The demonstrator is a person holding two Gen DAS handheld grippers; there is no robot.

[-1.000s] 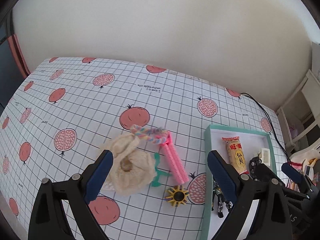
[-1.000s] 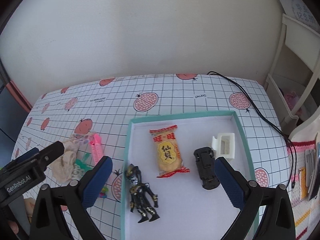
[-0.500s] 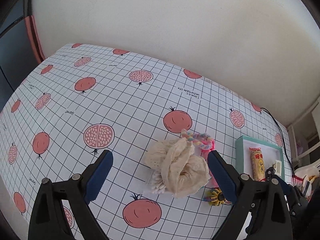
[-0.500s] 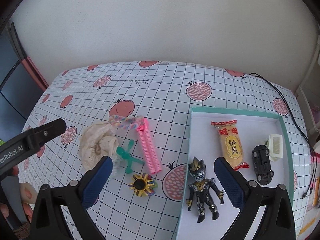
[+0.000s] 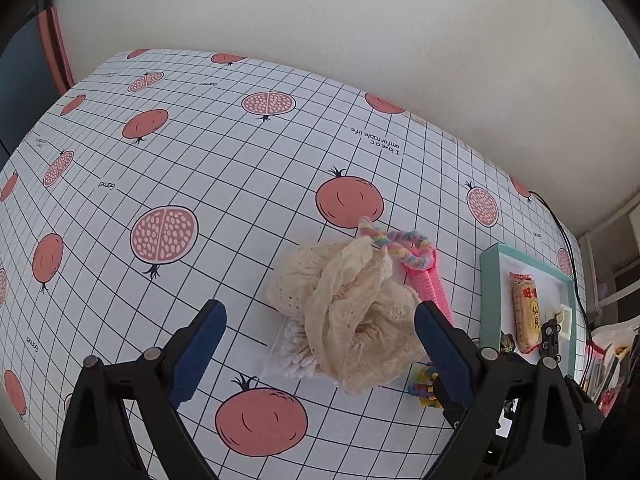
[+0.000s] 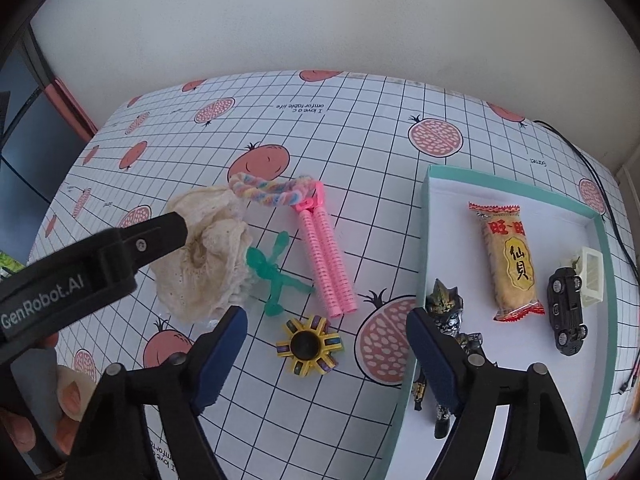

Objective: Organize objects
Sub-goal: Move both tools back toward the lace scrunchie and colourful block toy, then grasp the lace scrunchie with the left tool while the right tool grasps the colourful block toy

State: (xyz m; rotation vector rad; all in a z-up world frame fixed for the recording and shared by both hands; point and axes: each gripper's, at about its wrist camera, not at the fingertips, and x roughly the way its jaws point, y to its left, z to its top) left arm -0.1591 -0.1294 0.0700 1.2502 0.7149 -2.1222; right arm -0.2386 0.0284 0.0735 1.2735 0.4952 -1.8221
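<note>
Two grippers: both spread wide, neither grasping anything.
Change on the left: over the last second the left gripper (image 5: 318, 340) swung away from the tray (image 5: 489, 292) and closed in on the cream lace cloth (image 5: 348, 312), which now sits centred just ahead of its open fingers; the tray has slid off to its far right.
Change on the right: the right gripper (image 6: 326, 350) pulled back from over the tray (image 6: 426, 216) towards the loose items; the yellow spinner (image 6: 310, 346) now lies between its fingertips, a little ahead, untouched.
Meaning: probably a switch from placing to fetching, with the cloth and the spinner the likely next picks.
Already in the tray: snack packet (image 6: 508, 260), black toy car (image 6: 566, 316), white block (image 6: 592, 276), dark figure (image 6: 446, 312), all to the right gripper's right.
Still loose: pink comb-like toy (image 6: 326, 260) with pastel braided cord (image 6: 266, 192), green figure (image 6: 276, 272), ahead of the right gripper.
Under the cloth: a bag of cotton swabs (image 5: 290, 350), edge showing.
Risk: limp cloth may drag the cord or swabs along.
</note>
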